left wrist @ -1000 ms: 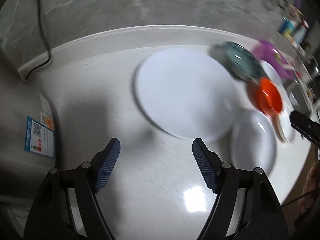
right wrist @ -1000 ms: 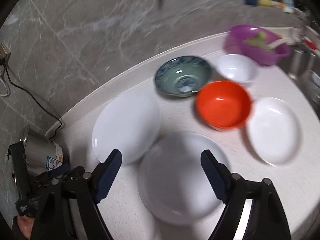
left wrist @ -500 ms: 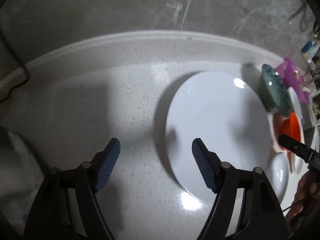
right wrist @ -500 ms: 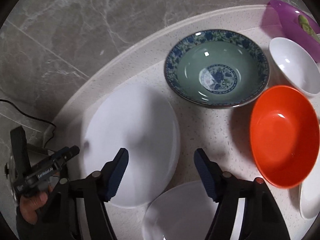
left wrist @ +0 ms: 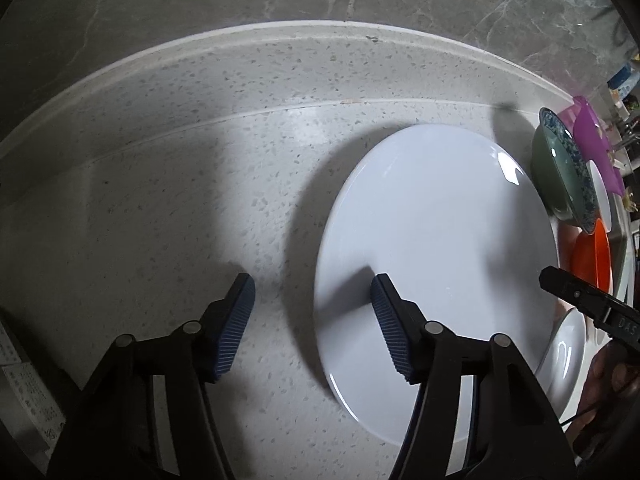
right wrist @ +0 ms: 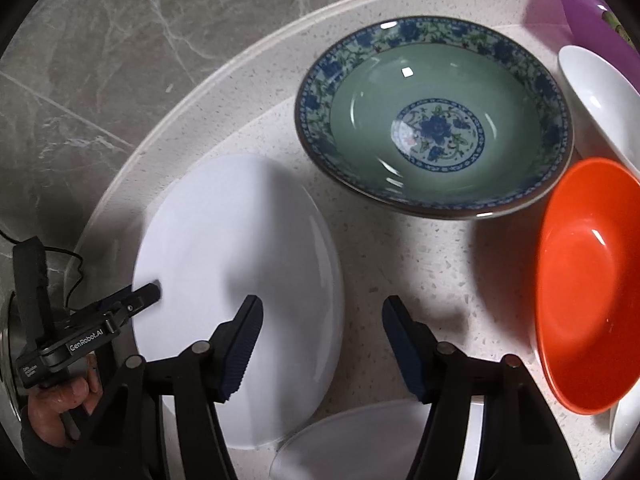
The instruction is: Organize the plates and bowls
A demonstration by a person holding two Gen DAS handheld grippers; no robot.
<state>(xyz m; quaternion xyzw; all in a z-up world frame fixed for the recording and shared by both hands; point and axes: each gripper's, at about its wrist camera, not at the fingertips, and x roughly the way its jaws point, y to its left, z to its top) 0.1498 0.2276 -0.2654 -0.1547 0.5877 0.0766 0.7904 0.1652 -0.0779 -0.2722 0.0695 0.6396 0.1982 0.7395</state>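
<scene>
Left wrist view: both tongs straddling opposite edges of the big white plate, nothing stacked yet

Sorting basically hasn't started, far as I can tell. Left tongs (left wrist: 312, 312) are spread and closing, one pad over the big white plate (left wrist: 440, 248), the other over bare surface (left wrist: 180, 184), so the rim sits between them but nothing's pinched yet. Right tongs (right wrist: 322, 338) are doing the same on the opposite rim, also closing, no squeeze yet. Ahead of the right tongs sits the green patterned bowl (right wrist: 434, 120), off to their right the orange bowl (right wrist: 588, 280) and a white bowl (right wrist: 600, 100), and a second white plate (right wrist: 352, 440) is right under them. Every dish still lies loose, so all the stacking is left.
</scene>
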